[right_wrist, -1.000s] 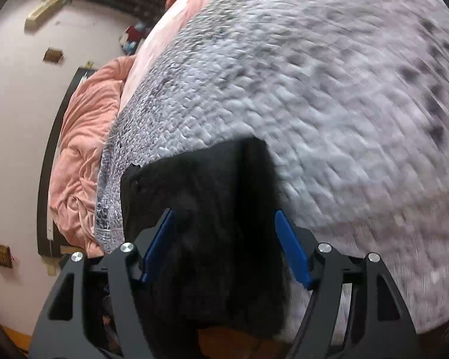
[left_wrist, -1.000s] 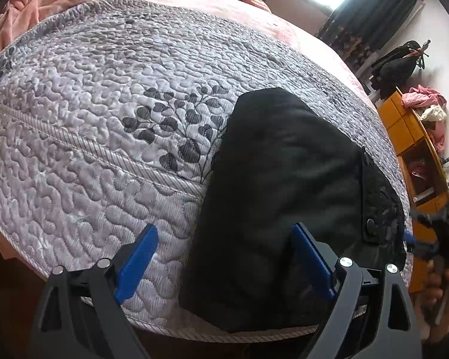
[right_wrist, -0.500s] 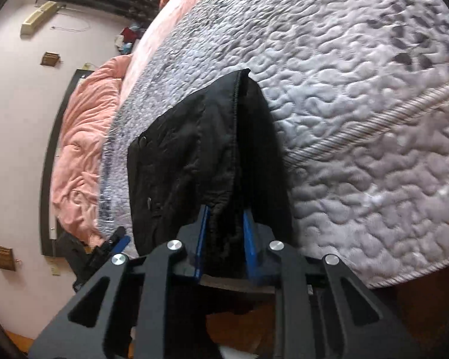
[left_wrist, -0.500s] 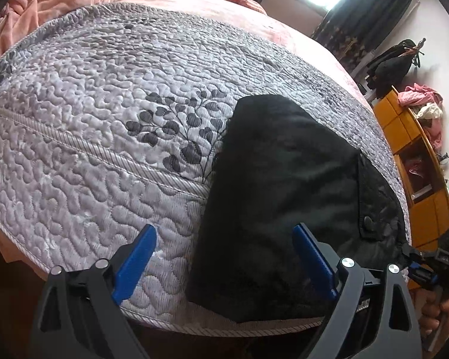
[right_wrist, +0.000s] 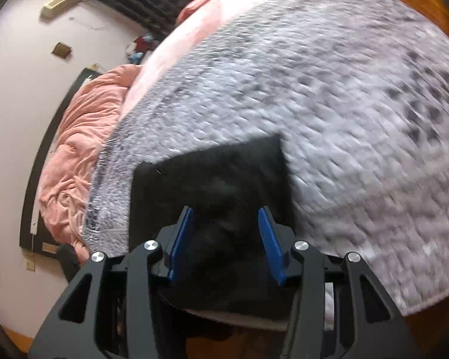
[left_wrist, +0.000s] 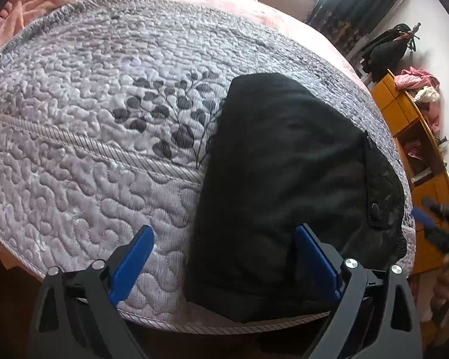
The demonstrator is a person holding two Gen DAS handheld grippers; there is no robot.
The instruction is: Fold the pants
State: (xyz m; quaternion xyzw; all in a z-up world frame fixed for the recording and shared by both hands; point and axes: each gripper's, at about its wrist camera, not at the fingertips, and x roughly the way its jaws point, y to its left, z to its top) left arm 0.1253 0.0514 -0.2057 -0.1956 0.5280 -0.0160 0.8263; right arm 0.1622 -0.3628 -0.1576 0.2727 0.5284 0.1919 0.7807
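Grey quilt (left_wrist: 89, 155) covers the bed; black pants (left_wrist: 284, 179) lie folded at its near edge. Left gripper (left_wrist: 227, 257) spread wide over the pants' edge, right gripper (right_wrist: 226, 240) parted over them, gripping nothing.

Between the left tongs (left_wrist: 223, 264) lie matt black cloth pants (left_wrist: 287, 185), soft and slightly fuzzy. Beneath them, the grey quilted bedspread (left_wrist: 74, 137) looks puckered with a faint sheen. The tongs are matt black plastic with smooth blue pads (left_wrist: 131, 261) and shiny metal screws (left_wrist: 350, 263).
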